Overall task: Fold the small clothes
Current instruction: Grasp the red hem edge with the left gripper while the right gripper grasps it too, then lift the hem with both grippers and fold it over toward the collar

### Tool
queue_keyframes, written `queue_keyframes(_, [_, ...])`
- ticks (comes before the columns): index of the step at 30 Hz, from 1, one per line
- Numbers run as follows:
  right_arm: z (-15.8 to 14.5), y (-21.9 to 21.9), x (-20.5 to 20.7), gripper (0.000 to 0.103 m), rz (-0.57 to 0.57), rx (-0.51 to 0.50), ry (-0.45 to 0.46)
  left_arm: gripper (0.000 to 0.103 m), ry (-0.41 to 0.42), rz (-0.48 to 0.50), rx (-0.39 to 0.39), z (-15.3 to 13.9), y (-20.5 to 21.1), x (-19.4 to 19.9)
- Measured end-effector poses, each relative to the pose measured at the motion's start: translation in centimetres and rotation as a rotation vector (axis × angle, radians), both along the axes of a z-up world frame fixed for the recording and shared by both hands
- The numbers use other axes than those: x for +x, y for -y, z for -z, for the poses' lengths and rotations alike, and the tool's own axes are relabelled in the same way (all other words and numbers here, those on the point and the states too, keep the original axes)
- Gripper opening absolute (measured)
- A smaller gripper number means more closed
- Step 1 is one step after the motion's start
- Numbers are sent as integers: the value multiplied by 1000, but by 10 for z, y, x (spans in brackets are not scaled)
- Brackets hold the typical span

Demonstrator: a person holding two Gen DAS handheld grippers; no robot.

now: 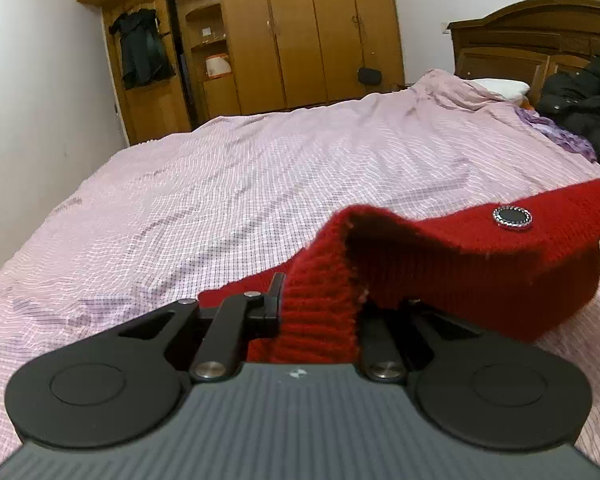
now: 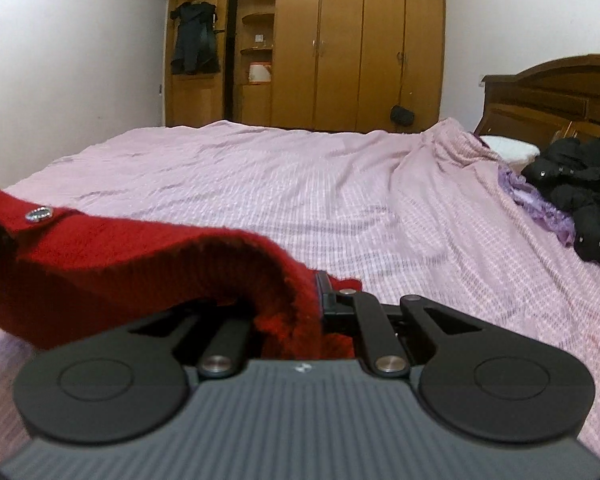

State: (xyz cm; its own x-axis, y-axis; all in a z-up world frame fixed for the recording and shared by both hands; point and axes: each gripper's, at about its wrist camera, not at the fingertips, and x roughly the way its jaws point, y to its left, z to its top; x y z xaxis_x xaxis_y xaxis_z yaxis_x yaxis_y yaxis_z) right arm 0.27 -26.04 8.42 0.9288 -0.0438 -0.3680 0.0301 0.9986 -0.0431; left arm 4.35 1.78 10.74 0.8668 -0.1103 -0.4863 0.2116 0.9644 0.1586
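Left wrist view: we hold the left claw (image 1: 320,300) clamped on the ribbed edge of a red sweater (image 1: 440,264), which drapes over it and stretches off to the right, lifted above the bed (image 1: 260,168). A dark round button (image 1: 513,218) sits on the knit. In the right wrist view, our right claw (image 2: 296,300) grips the sweater's other ribbed edge, the cloth running left. A black jacket (image 2: 580,188) lies near the headboard (image 2: 548,100), a wardrobe (image 2: 340,48) beyond.
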Motion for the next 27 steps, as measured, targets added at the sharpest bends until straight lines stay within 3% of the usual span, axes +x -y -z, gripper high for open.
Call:
queue_keyframes(6, [12, -7, 36, 10, 37, -10, -15, 14, -47, -14, 16, 20, 2, 52])
queue_keyframes(13, [51, -7, 80, 10, 63, 32, -148, 16, -184, -42, 30, 72, 0, 100])
queue_keyframes(16, [73, -5, 90, 10, 53, 44, -210, 17, -184, -53, 35, 87, 3, 105])
queue_keyframes(21, [81, -13, 86, 11, 38, -15, -188, 21, -160, -40, 75, 94, 4, 98])
queue_keyframes(24, [76, -9, 90, 11, 34, 5, -199, 44, -183, -44, 50, 84, -2, 92])
queue_keyframes(26, [70, -3, 91, 12, 31, 41, -204, 73, -180, -36, 35, 74, -8, 81])
queue_keyframes(27, [69, 0, 90, 13, 27, 61, -206, 77, -167, -38, 36, 69, -12, 74])
